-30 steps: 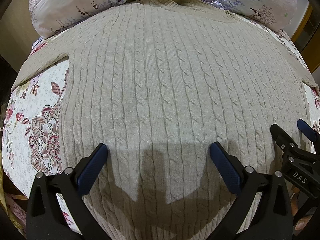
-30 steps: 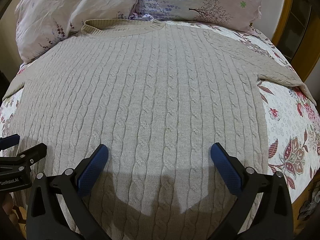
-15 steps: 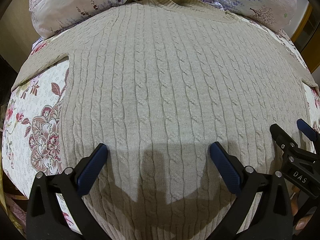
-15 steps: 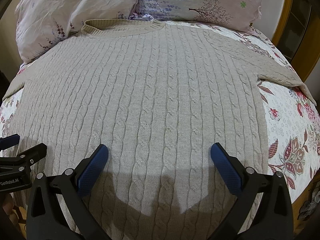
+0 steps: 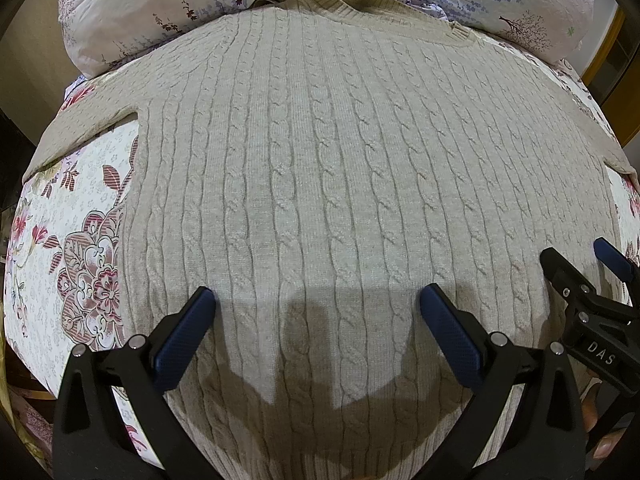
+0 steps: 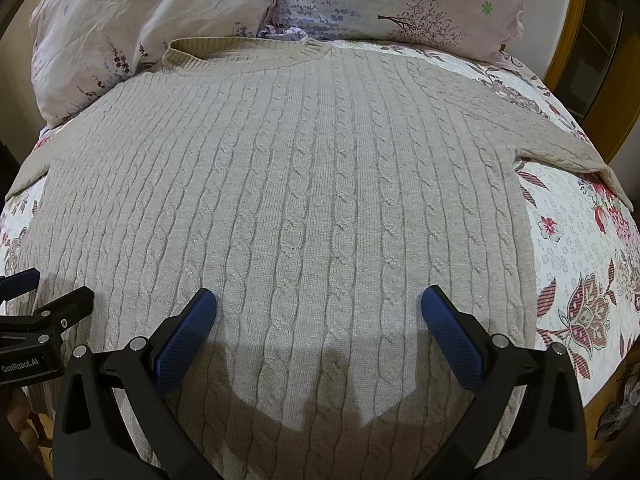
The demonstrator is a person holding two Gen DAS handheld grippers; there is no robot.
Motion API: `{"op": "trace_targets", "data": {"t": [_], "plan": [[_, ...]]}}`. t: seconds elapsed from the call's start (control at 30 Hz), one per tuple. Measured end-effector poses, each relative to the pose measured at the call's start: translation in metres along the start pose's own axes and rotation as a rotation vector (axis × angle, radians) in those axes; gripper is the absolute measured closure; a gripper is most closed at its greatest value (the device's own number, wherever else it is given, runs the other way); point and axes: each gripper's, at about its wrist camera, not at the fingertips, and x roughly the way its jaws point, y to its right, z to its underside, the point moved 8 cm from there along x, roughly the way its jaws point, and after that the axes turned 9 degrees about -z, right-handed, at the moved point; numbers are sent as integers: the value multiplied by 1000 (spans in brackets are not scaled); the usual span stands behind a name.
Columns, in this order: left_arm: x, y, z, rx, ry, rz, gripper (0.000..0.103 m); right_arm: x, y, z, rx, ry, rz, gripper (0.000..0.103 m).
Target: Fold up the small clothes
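floral bedspread point(image 5: 60, 248) covers a bed, with two pillows point(image 6: 392, 0) at its head. spread flat on it, front up, lies a beige cable-knit sweater point(image 5: 320, 184), collar point(image 6: 240, 54) toward the pillows, sleeves out to both sides. left gripper point(image 5: 316, 312) and right gripper point(image 6: 318, 312) hover side by side above the hem end, fingers spread wide, pinching nothing. folding looks not yet begun. a likely next move: each gripper reaches outward to a sleeve or side edge, pinches it, and carries it over the middle.

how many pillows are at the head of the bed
2. One pillow lies left of the sweater collar, the other pillow to its right, the two touching. More may lie out of frame.
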Motion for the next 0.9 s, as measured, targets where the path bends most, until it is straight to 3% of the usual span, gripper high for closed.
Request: {"op": "trace_targets", "data": {"t": [0.57, 0.77, 0.8, 0.9], "plan": [[0, -1, 0, 0, 29, 2, 2, -6, -1, -2, -25, 23, -12, 1], [-6, 0, 2, 4, 76, 3, 2, -7, 1, -6, -94, -35, -97, 1], [-7, 0, 3, 2, 89, 1, 2, -11, 7, -10, -79, -29, -128, 1], [-8, -1, 2, -4, 97, 1, 2, -35, 70, -42, 109, 100, -169, 1]]}}
